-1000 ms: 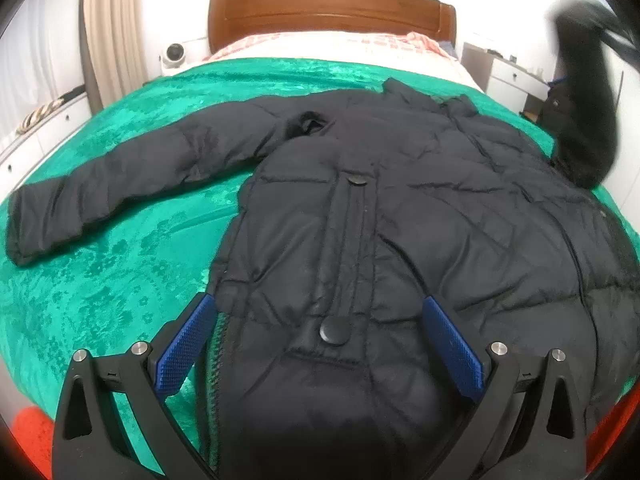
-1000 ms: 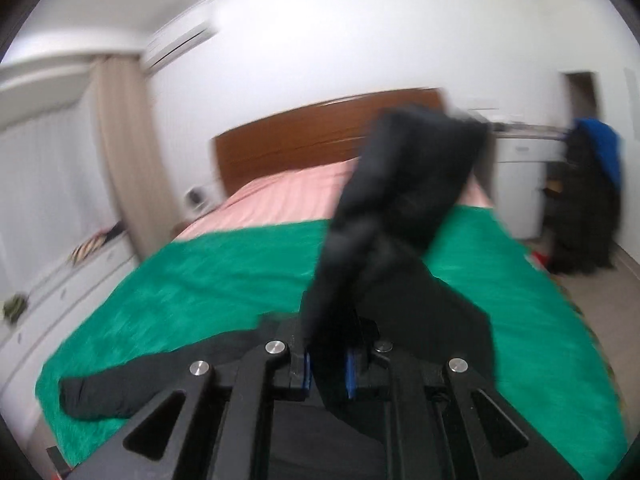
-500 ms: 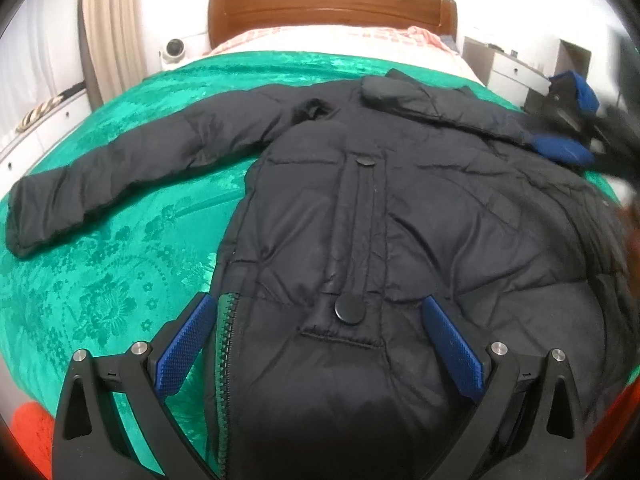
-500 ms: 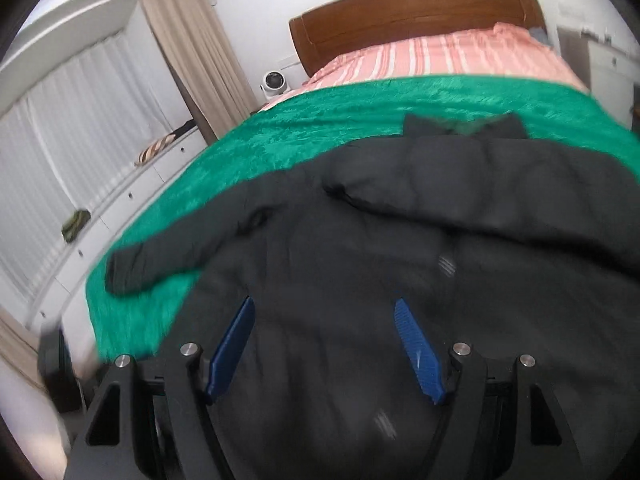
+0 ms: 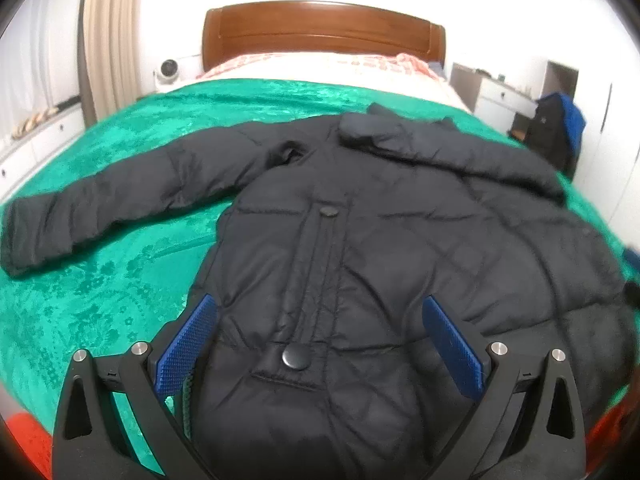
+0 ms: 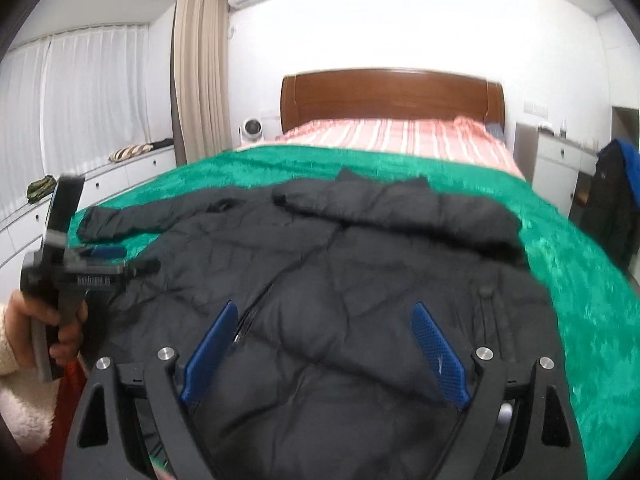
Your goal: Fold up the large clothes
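A black padded jacket (image 5: pixel 384 240) lies front-up on the green bedspread (image 5: pixel 120 280). Its left sleeve (image 5: pixel 112 200) stretches out to the left. Its right sleeve (image 5: pixel 448 152) lies folded across the chest below the collar. My left gripper (image 5: pixel 318 312) is open and empty above the jacket's hem. My right gripper (image 6: pixel 324 320) is open and empty above the jacket's lower right side (image 6: pixel 360 280). The folded sleeve (image 6: pixel 392 212) shows in the right wrist view. The left gripper (image 6: pixel 108 260) shows there at the left, held in a hand.
A wooden headboard (image 5: pixel 320 32) and striped pink bedding (image 6: pixel 392 136) are at the far end. White drawers (image 6: pixel 120 176) run along the left wall. A white cabinet (image 5: pixel 500 100) and hanging dark clothes (image 6: pixel 612 200) stand at the right. Curtains (image 6: pixel 200 72) hang at the left.
My right gripper let go of the right sleeve, which now lies across the chest, then opened and pulled back toward the hem. The left gripper stayed open and nearly still.
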Demonstrator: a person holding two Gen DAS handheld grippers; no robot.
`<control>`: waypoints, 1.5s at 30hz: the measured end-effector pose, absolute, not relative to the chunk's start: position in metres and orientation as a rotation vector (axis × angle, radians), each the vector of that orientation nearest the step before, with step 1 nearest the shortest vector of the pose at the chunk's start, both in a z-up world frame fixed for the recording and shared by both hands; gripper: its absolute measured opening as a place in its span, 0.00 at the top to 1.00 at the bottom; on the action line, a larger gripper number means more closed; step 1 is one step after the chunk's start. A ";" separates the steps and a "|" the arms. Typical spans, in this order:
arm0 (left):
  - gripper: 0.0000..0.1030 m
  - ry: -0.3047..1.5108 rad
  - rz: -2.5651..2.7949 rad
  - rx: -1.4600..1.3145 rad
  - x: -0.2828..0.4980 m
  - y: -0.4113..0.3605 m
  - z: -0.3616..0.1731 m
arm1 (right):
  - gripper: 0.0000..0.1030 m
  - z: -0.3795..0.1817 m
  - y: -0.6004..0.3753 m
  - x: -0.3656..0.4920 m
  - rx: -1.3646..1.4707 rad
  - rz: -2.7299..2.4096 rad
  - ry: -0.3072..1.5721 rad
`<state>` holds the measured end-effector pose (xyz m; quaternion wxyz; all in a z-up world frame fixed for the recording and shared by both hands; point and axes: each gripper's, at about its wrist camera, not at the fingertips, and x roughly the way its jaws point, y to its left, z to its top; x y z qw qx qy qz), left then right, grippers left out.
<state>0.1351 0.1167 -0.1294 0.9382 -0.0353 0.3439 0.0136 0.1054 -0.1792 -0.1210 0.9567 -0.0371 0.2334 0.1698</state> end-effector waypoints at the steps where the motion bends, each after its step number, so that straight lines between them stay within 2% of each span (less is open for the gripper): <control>1: 0.00 0.721 0.044 -0.055 0.137 0.116 -0.136 | 0.14 -0.125 -0.178 0.111 -0.072 0.344 0.473; 6: 0.00 0.727 0.046 0.011 0.135 0.112 -0.153 | 0.13 -0.168 -0.179 0.130 -0.100 0.336 0.585; 12: 0.00 0.722 0.023 -0.023 0.135 0.116 -0.157 | 0.06 -0.182 -0.190 0.137 -0.009 0.342 0.602; 45: 0.00 0.723 0.030 0.001 0.136 0.113 -0.160 | 0.02 -0.191 -0.178 0.138 -0.044 0.318 0.605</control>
